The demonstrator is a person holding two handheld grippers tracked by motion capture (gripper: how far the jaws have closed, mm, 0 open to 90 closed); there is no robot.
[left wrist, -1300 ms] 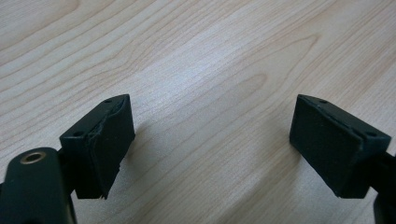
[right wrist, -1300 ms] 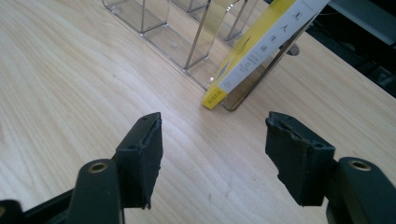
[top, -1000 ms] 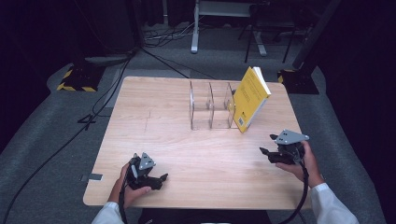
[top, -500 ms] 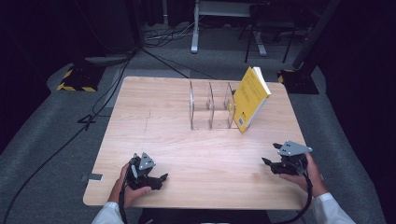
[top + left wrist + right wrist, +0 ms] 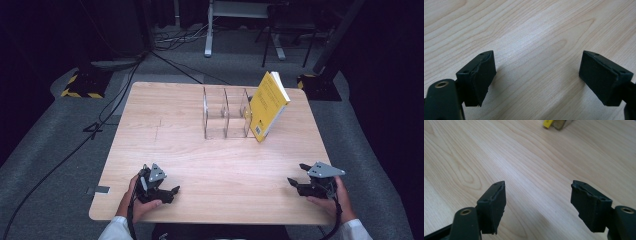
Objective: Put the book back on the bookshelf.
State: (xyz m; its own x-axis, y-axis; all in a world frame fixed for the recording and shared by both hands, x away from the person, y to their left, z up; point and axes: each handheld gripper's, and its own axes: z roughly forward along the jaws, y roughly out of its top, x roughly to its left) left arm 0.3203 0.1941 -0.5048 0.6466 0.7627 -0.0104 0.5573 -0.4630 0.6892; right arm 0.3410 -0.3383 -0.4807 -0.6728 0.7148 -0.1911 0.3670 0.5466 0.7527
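High view: light wooden desk with a clear divided rack standing toward 12 o'clock of centre. Yellow book leans tilted against the rack's right end, lower corner on the desk, spine side up toward 1 o'clock. Left gripper rests at the desk's 7 o'clock corner, held in the left hand; right gripper sits at 5 o'clock in the right hand. Both well apart from the rack. Left gripper view: fingers spread wide over bare wood, nothing between them. Right gripper view: fingers likewise spread, empty; a yellow corner of the book shows at 12 o'clock beside the rack's base.
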